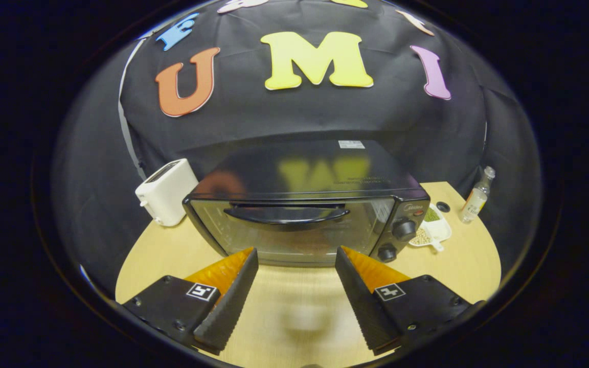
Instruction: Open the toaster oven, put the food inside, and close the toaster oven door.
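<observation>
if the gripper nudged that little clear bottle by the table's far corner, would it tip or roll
The small bottle looks tall and narrow on a small base, so a high nudge would probably tip it. Its round body would then likely roll on the smooth table. The open gripper is nowhere near it.

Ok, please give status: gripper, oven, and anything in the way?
Gripper open, jaws apart, holding nothing. Toaster oven just ahead, door shut, handle untouched. Bare table between them.

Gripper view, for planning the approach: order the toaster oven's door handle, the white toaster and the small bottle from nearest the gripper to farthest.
Gripper open, empty.
1. Door handle, just ahead of the fingers.
2. White toaster, beside the oven.
3. Small bottle, past the oven's other side.
</observation>
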Motion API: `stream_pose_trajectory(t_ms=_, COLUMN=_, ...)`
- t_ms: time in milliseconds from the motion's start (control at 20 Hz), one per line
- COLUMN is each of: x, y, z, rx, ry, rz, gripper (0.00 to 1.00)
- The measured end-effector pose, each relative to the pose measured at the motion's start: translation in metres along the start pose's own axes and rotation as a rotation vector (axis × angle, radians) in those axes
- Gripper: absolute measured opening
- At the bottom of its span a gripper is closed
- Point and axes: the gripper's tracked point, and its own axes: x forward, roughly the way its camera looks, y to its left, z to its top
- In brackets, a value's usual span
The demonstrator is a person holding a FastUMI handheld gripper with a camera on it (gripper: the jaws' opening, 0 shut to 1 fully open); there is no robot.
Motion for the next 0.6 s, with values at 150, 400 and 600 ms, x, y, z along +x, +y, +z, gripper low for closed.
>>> stream_pose_trajectory(t_ms=150, x=-0.004, y=-0.005, z=-0.001, rx=0.011, ry=-0.001, rz=0.011, gripper=0.97)
stream_pose_trajectory(t_ms=400, x=-0.026, y=-0.035, z=0.003, rx=0.007, ry=-0.026, rz=0.010, gripper=0.97)
stream_pose_trajectory(t_ms=600, x=-0.083, y=-0.083, z=0.011, rx=-0.021, ry=-0.091, rz=-0.040, gripper=0.97)
